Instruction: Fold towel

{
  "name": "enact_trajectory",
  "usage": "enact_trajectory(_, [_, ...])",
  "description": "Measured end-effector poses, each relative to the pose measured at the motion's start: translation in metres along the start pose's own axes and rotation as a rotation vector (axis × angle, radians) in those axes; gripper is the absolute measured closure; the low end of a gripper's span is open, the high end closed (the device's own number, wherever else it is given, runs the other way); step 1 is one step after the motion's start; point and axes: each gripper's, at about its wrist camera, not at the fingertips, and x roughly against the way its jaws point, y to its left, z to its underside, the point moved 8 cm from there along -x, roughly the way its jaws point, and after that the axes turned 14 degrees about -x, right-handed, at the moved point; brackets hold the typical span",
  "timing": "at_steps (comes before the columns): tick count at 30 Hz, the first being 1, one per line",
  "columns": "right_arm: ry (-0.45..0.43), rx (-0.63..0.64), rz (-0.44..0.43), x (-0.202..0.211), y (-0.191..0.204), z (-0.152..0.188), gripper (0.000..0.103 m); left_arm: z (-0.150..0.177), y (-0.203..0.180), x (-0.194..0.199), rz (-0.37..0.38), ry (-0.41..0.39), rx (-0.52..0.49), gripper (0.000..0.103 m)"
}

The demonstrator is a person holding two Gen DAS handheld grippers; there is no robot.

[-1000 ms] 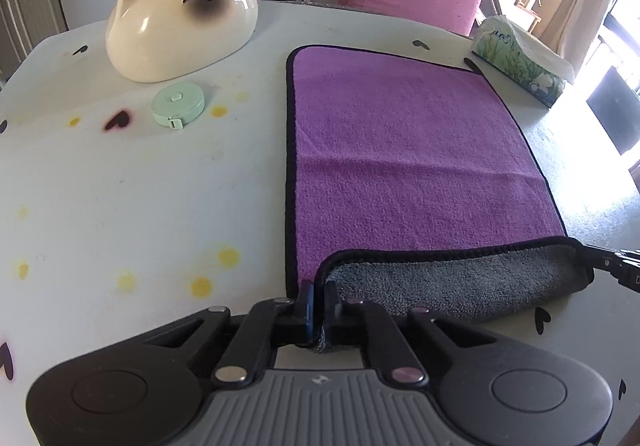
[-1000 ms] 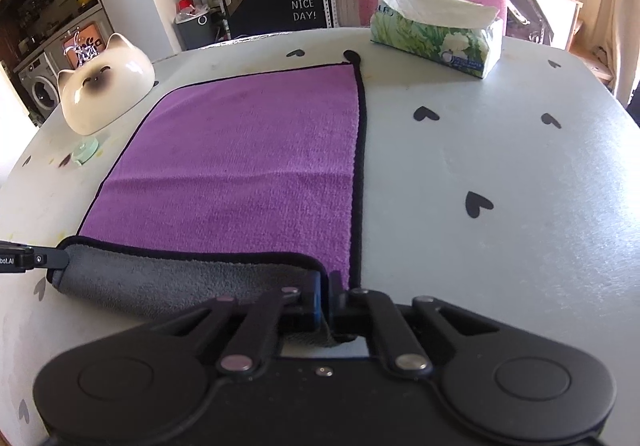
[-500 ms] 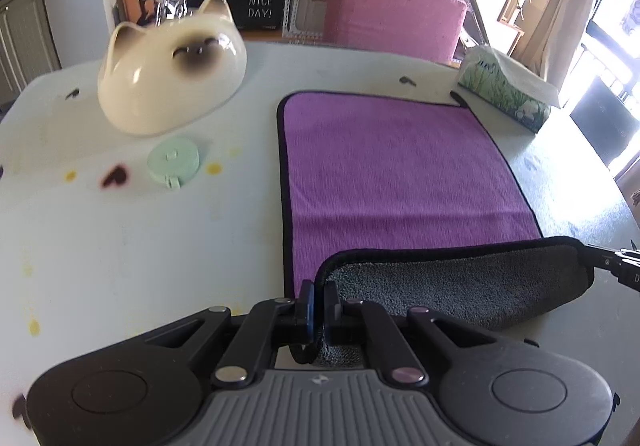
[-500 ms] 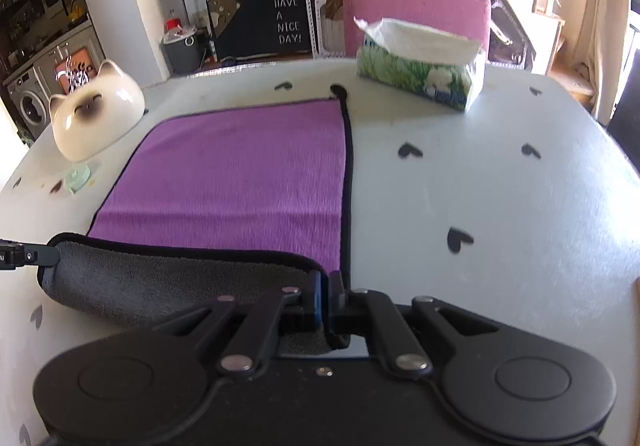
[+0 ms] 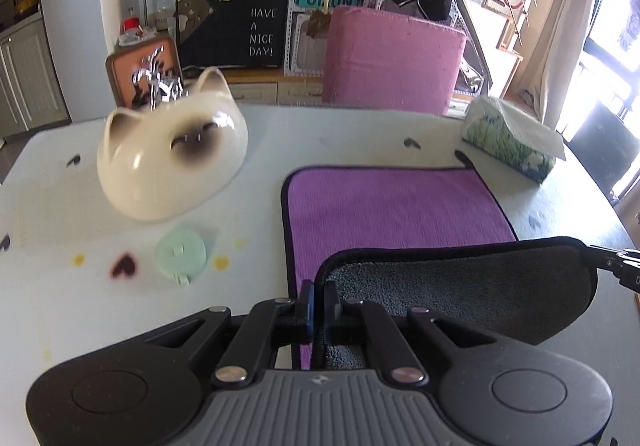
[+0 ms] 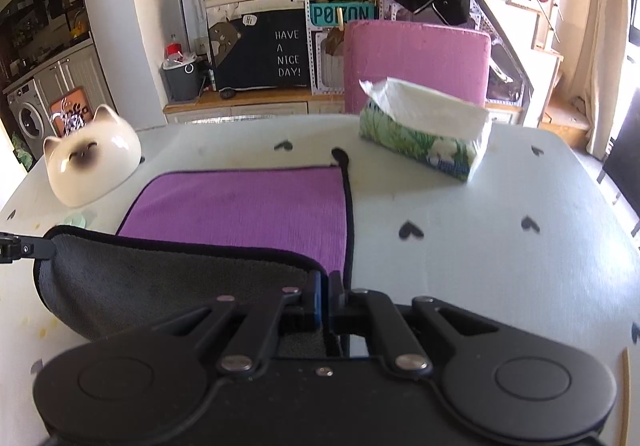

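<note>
left wrist view: low over table point(image 5: 360, 134), close behind its own fingers, facing the far pink chair point(image 5: 394, 62). right wrist view: same low, close stance, same heading. both share towel point(image 5: 392, 206), cat bowl point(image 5: 172, 166), tissue box point(image 5: 508, 142).

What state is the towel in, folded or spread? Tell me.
Partly folded: the towel lies purple and flat at the far end, while the left gripper and right gripper hold its near edge lifted, grey underside showing.
</note>
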Motion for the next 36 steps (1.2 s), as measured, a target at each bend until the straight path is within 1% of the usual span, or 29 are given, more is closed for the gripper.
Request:
enact_trajectory(9, [-0.026,0.024,-0.012,-0.030,0.008,-0.043,0.100,-0.039,0.012,-0.025,-0.030,-0.023,-0.013,0.098])
enact_trajectory(15, [-0.029,0.033,-0.018,-0.056,0.012,-0.063,0.100,-0.056,0.022,-0.049,-0.046,-0.009,-0.014,0.098])
enact_trajectory(26, [-0.019,0.008,-0.015,-0.098,0.012,-0.092,0.100,-0.092,0.032,-0.089,-0.068,0.011,-0.039,0.098])
enact_trajectory(30, [-0.008,0.000,-0.008,-0.111,0.010,-0.099,0.100,-0.100,0.033,-0.101,-0.075,0.016,-0.043,0.098])
enact_trajectory(36, [0.007,-0.003,0.002,-0.128,0.007,-0.105,0.100,-0.103,0.035,-0.118,-0.088,0.043,-0.042,0.098])
